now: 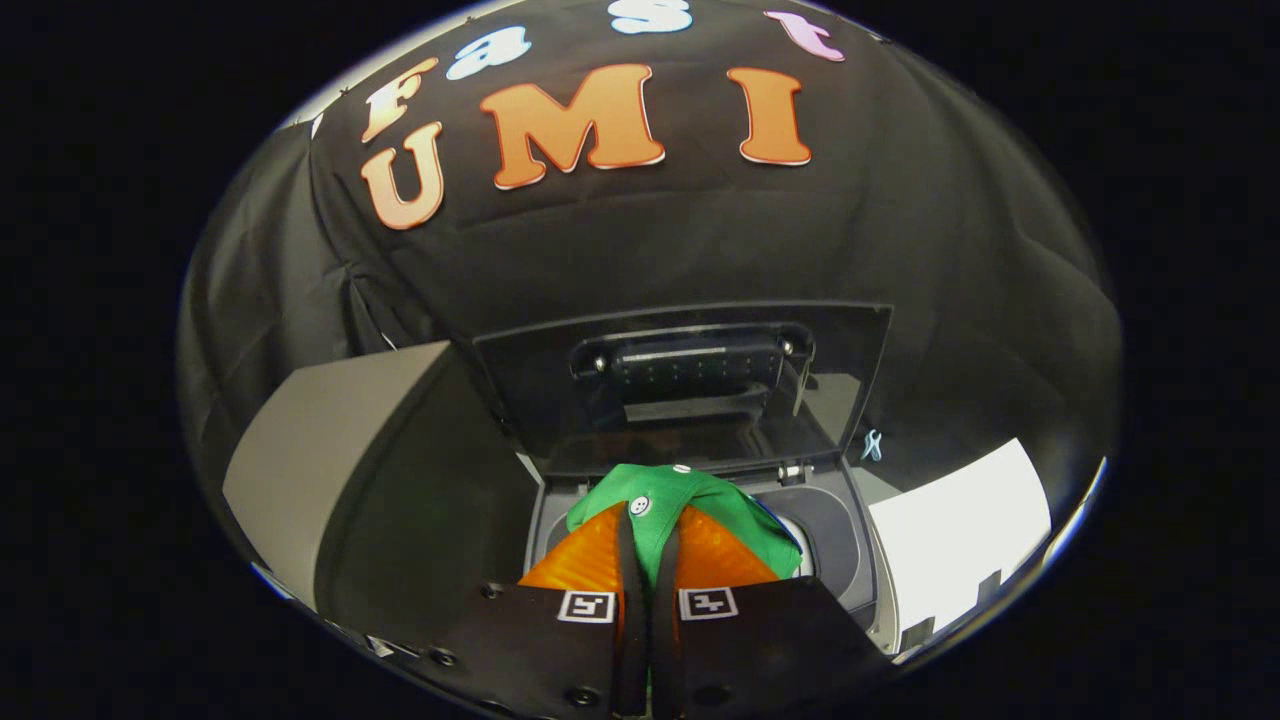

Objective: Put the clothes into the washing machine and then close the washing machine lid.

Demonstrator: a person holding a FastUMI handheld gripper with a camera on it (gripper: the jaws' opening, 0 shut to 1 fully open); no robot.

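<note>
The fingers (648, 590) pinch a fold of the green fabric garment with white buttons (680, 505), nearly closed on it, and hold it just above the dark round opening of the grey top-loading washing machine (835, 545). The machine's dark glass lid (690, 385) stands raised behind the opening. To do this step well, I judge the garment should be lowered fully past the opening's rim before release, so nothing drapes over the edge and blocks the lid. The gripper tilts forward and down toward the opening.
</note>
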